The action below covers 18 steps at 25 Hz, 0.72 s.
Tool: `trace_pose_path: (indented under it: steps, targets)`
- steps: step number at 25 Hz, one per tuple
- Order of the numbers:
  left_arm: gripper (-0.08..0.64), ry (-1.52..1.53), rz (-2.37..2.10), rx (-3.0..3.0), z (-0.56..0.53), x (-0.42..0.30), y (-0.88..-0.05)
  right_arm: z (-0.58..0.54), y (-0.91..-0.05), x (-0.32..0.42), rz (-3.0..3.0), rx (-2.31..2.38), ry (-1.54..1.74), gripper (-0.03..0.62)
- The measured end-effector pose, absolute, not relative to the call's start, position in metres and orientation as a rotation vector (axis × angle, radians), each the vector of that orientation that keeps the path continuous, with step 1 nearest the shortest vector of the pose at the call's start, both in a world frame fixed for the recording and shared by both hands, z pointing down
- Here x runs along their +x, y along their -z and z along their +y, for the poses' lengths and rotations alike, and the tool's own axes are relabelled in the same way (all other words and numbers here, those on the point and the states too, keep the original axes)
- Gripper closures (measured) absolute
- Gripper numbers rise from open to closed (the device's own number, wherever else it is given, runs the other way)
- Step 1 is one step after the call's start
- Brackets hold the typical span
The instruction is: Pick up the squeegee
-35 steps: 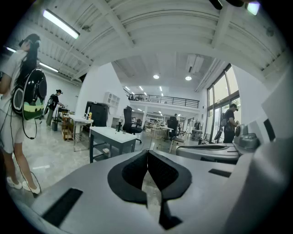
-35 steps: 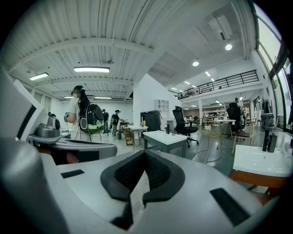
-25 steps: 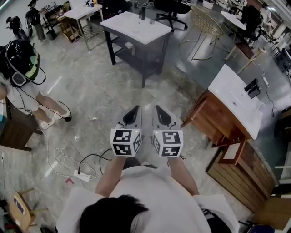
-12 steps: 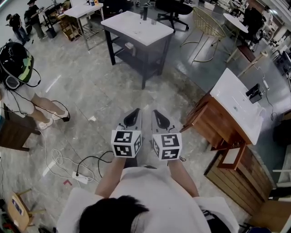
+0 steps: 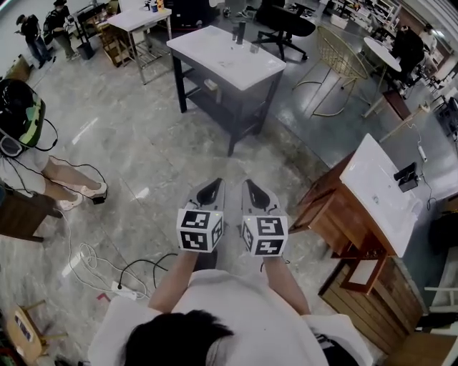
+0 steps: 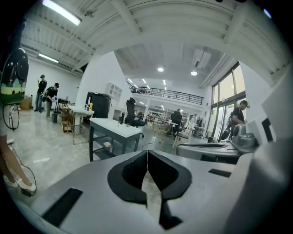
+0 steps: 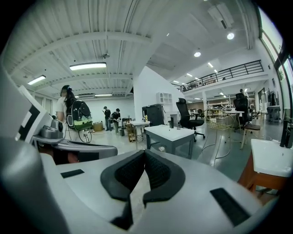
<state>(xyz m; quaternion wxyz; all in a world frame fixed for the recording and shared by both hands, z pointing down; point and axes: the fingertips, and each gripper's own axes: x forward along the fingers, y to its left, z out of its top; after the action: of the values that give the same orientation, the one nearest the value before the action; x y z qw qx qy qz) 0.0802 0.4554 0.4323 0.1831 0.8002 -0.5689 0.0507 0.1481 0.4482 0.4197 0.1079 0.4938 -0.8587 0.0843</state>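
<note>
head view: left gripper [image 5: 208, 190] and right gripper [image 5: 256, 194] sit just beside each other in front of the person, over bare floor [image 5: 157, 157]
left gripper jaws: shut tight in the left gripper view, black pads [image 6: 130, 173] meeting at the tips, nothing between them, touching nothing
right gripper jaws: same deal in the right gripper view, closed all the way, pads together, empty
squeegee: honestly can't pick it out in any view, the stuff on the tables is too small to tell
table [image 5: 229, 61]: white top, dark legs, straight ahead of both grippers and well apart from them
on the table: two small dark upright things [image 5: 238, 31] near the far edge, plus a little cup-like one [image 5: 254, 48] beside them
shelf [image 5: 215, 100]: sits under the table and holds one small pale object [image 5: 210, 84], can't tell what it is
cabinet [image 5: 336, 214]: wooden with a white top, off to the right, a dark gadget [image 5: 405, 175] lying on that top
chairs: wire chair [image 5: 333, 50] and black office chair [image 5: 286, 18] past the table
bystander [image 5: 28, 136]: at the left edge with a dark pack, shoes on the floor
cable [image 5: 86, 261]: loose loops on the floor at the left, running to a power strip [image 5: 123, 292]
</note>
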Motion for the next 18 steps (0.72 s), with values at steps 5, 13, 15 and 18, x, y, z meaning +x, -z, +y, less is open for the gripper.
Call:
trace_pose_path:
  steps: [5,13,15,18]
  targets:
    - [0.532,-0.140,-1.594,2.232,0.410,0.060,-0.432,0.402,-0.420,0.135,-2.510,1.474,-0.290,0.566]
    - [0.532,-0.158,-1.554,2.238,0.356,0.038,-0.433,0.349,-0.421,0.108,-2.481,1.485,-0.314,0.566]
    - [0.532,-0.160,-1.547,2.241,0.342,0.030,-0.433,0.338,-0.422,0.101,-2.476,1.485,-0.315,0.566]
    - [0.532,-0.161,-1.526,2.253,0.321,0.023,-0.434,0.317,-0.426,0.094,-2.458,1.494,-0.321,0.566]
